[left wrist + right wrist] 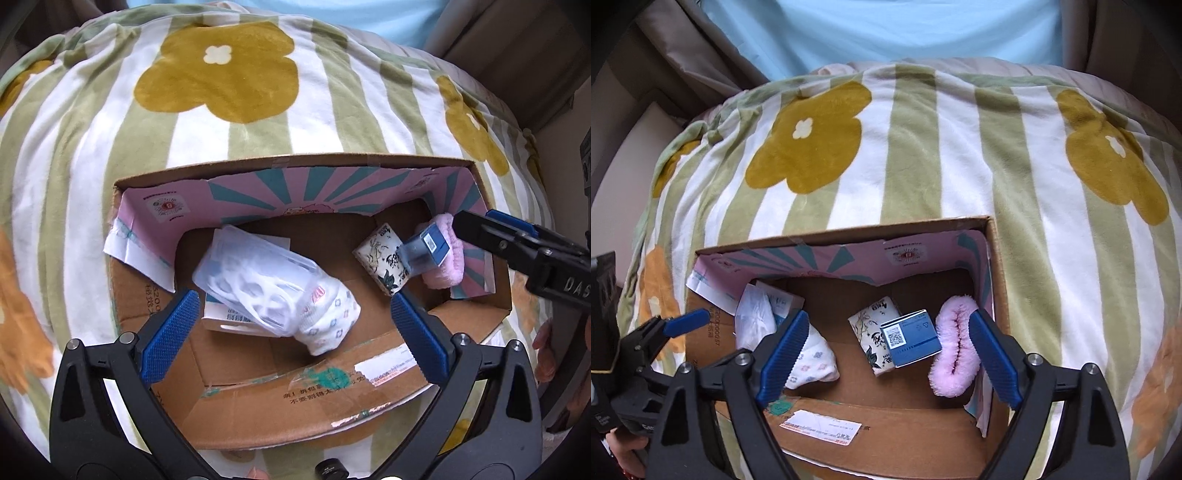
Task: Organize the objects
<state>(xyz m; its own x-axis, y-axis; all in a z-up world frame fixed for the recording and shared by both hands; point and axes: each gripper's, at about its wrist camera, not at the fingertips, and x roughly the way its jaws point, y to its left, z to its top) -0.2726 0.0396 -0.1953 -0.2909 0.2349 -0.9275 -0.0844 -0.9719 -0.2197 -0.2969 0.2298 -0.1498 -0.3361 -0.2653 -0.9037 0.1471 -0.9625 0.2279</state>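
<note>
A cardboard box (258,402) with pink and teal printed inner flaps sits open in the lower half of both views, resting on a blanket (325,122) striped green and white with mustard flowers; the blanket covers a bed or similar soft support, which cannot be identified further. Left gripper (295,332): blue-padded fingers (171,332) stand wide apart at the bottom of the left wrist view, above the box opening, nothing between them. Right gripper (886,362): fingers (993,360) likewise spread wide at the bottom of the right wrist view, over the box, clamped on nothing. Contents of the box, all lying on its floor: a clear plastic bag (255,273) holding white items, centre-left in the left wrist view, lying across a white flat box (221,319); a white sock with small flower prints (332,319) touching the bag's lower right end; a tissue pack with ink-style print (380,258), centre-right; a small blue carton with a square code label (912,338), lying against the tissue pack and partly over it; a fluffy pink hairband (955,350) at the right end of the box, just beside the blue carton. In the right wrist view the blue carton lies between the right gripper's spread fingers but below them, not touched. A shipping label (820,426) is stuck on the near flap. A pale blue panel (886,33) and brown upholstery fill the top of that view. A hand (624,450) is partly visible at the lower left edge.
</note>
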